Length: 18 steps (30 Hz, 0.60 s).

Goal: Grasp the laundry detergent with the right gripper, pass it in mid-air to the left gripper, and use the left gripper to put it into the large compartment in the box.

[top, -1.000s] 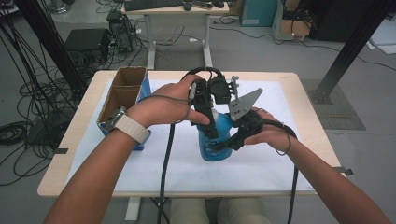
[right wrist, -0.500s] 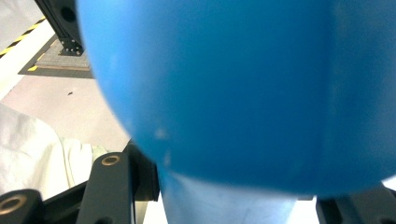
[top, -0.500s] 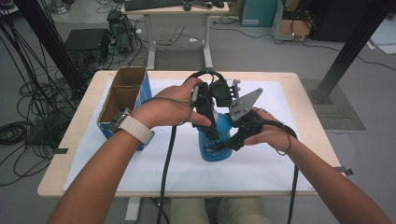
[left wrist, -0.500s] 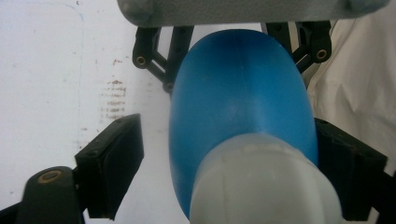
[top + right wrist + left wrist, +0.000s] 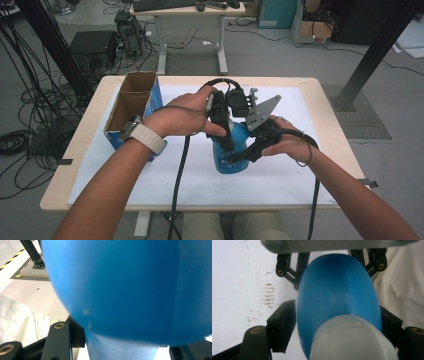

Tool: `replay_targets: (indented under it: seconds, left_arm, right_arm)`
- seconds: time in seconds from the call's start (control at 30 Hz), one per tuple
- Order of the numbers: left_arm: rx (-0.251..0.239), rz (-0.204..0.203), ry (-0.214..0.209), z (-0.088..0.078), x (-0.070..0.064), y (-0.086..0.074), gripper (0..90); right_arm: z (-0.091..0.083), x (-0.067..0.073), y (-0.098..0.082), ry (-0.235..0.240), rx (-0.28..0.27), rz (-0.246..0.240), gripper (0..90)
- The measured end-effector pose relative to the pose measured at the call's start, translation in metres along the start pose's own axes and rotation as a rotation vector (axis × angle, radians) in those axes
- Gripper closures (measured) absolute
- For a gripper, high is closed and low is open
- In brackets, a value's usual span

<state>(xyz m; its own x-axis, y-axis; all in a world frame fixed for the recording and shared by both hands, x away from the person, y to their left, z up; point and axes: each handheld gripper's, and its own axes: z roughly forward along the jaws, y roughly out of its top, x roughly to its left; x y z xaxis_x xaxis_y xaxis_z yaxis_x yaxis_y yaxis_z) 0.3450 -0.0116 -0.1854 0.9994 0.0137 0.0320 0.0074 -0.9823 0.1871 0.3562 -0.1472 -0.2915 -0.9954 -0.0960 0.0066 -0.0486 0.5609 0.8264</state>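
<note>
Bottle (image 5: 231, 155) at frame centre on bench (image 5: 300, 175): right claw (image 5: 239, 156) clamps its base to steady it; left claw (image 5: 226, 144), jaws just closing, pinches its upper body, probably to work the cap.

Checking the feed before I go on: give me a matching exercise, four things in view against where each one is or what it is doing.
Things:
1. blue bottle
2. cardboard box
3. left gripper
4. right gripper

Places or states:
a. open-topped, at the table's left edge
b. comes in from the side, clamped low on the bottle
c. upright on the white sheet, mid-table
d. reaches down from above; jaws have just been closing around the bottle's upper part

Pairs: 1-c, 2-a, 3-d, 4-b
</note>
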Motion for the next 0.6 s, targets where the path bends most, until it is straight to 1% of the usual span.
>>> replay_targets:
  seconds: [0.07,0.1,0.23,0.3,0.4,0.6]
  left_arm:
    - [-0.007,0.008,-0.012,0.0003,-0.0008,-0.0001,35.4]
    - [-0.004,0.006,-0.013,0.0005,-0.0008,-0.0001,36.3]
    - [0.005,0.004,-0.015,0.0016,-0.0015,0.0003,36.6]
    - [0.004,0.011,-0.007,0.0019,-0.0018,0.0003,36.7]
    - [0.000,0.006,-0.002,0.0014,-0.0017,0.0001,36.9]
    - [0.009,0.009,0.006,0.0016,-0.0017,0.0017,37.1]
  right_arm:
    - [0.0001,-0.0002,-0.0004,0.002,0.004,0.001,43.4]
    - [0.0001,-0.0002,-0.0006,0.002,0.005,0.002,43.3]
    - [0.0012,0.0004,-0.0011,0.004,0.009,-0.001,43.4]
    - [0.0013,0.0004,-0.0014,0.000,0.010,-0.003,43.4]
    - [0.0009,0.0000,-0.0016,-0.005,0.008,-0.004,43.4]
    - [0.0003,-0.0003,-0.0016,-0.012,0.012,-0.006,43.5]
